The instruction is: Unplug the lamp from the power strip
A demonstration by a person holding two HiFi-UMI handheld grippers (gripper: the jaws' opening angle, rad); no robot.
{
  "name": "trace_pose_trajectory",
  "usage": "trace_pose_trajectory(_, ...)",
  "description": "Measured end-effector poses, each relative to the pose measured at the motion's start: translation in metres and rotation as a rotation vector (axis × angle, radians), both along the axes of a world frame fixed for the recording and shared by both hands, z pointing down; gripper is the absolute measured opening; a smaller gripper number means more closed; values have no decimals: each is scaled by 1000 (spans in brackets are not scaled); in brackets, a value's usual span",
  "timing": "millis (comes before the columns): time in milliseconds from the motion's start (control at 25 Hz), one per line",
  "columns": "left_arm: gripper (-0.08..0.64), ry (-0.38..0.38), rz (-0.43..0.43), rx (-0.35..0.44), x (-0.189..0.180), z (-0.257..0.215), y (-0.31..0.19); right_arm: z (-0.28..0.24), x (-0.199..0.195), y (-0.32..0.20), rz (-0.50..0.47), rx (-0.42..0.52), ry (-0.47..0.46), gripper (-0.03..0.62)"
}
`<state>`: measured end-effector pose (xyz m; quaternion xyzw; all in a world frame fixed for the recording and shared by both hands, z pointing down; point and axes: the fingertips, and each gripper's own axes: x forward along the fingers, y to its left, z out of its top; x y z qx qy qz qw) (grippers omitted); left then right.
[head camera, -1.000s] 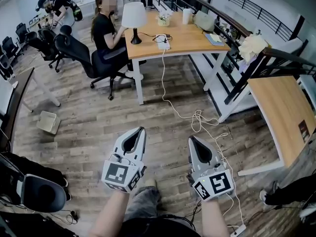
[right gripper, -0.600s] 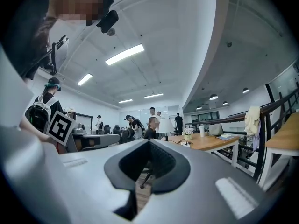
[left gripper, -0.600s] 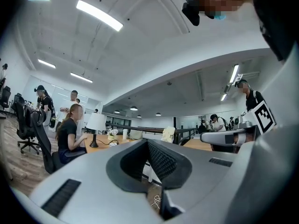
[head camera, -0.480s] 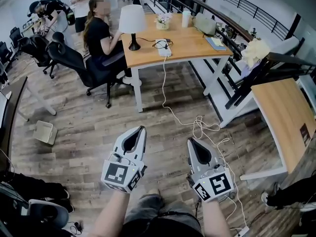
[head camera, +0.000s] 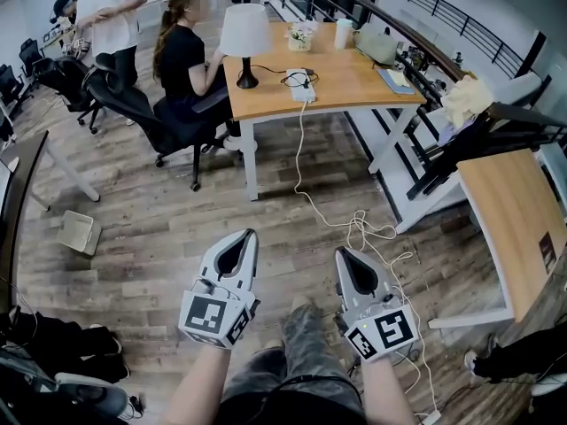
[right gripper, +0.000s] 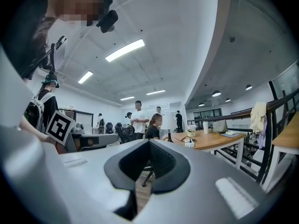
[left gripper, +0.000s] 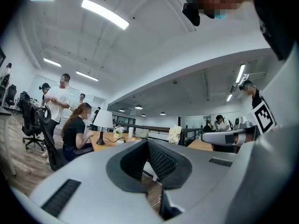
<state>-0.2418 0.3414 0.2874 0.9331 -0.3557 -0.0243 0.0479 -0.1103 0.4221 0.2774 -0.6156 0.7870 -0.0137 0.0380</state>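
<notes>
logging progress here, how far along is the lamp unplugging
Done: nothing yet. The black cord of the lamp runs to the power strip on the desk across the room. In hand: nothing. The left gripper and right gripper are both shut and empty, held low, far short of the desk. Left: reach the desk, grip the plug, pull it out.

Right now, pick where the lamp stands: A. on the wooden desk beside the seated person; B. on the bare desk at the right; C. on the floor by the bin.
A: the lamp stands on the wooden desk, at the corner nearest the seated person.
</notes>
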Motion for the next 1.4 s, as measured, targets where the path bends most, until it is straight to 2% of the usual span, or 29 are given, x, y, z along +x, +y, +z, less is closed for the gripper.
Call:
trace_pose_trajectory(360,-3,5,-22,-8,16,4,-37,0,10,-42,-49,6,4,8)
trace_pose_trajectory(1000,-3,-6,-52,-29,104,8,-144,4,93,-161,-118,-3,-13,8)
trace_pose_trajectory(1400,-3,-24,-92,9,145,-3,-186,7,134,-209,-161,-4,-26,8)
